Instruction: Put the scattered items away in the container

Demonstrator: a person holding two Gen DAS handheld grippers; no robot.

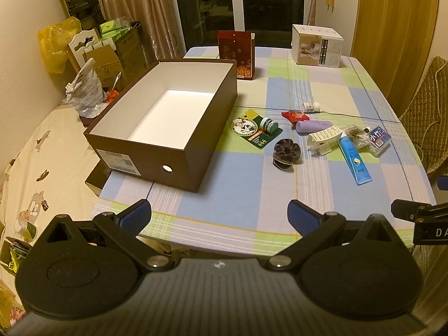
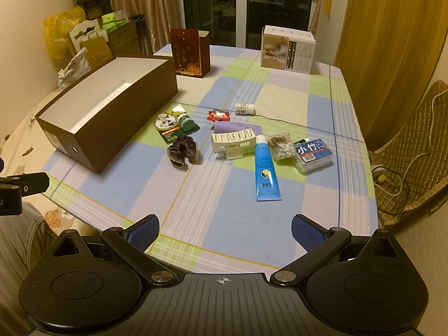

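Two grippers, both spread wide with nothing between the ribbed blue pads: the left gripper [image 1: 219,214] and right gripper [image 2: 225,229] hang over the near edge of the table [image 2: 212,204], which wears a soft checked cloth in blue, green and lilac.

Going left to right: a big brown cardboard box [image 1: 193,165] sits at the left, open top, smooth white inside, nothing in it, with a round finger hole in its near end. Just right of it lies a flat green card pack with a little green jar [image 2: 179,128]. Near that is a crumpled dark velvet scrunchie [image 2: 182,151]. Further right, a shiny red sachet [image 2: 219,115], a small white bottle [image 2: 245,109] lying on its side, and a matte purple tube [image 2: 235,126] touching a cream plastic hair claw [image 2: 233,140] with wavy teeth. Then a long blue squeeze tube [image 2: 266,169], a clear bag of beads and pins [image 2: 281,147], and at the far right a clear rectangular case with a blue label [image 2: 313,155].

Everything's on the cloth, outside the box.
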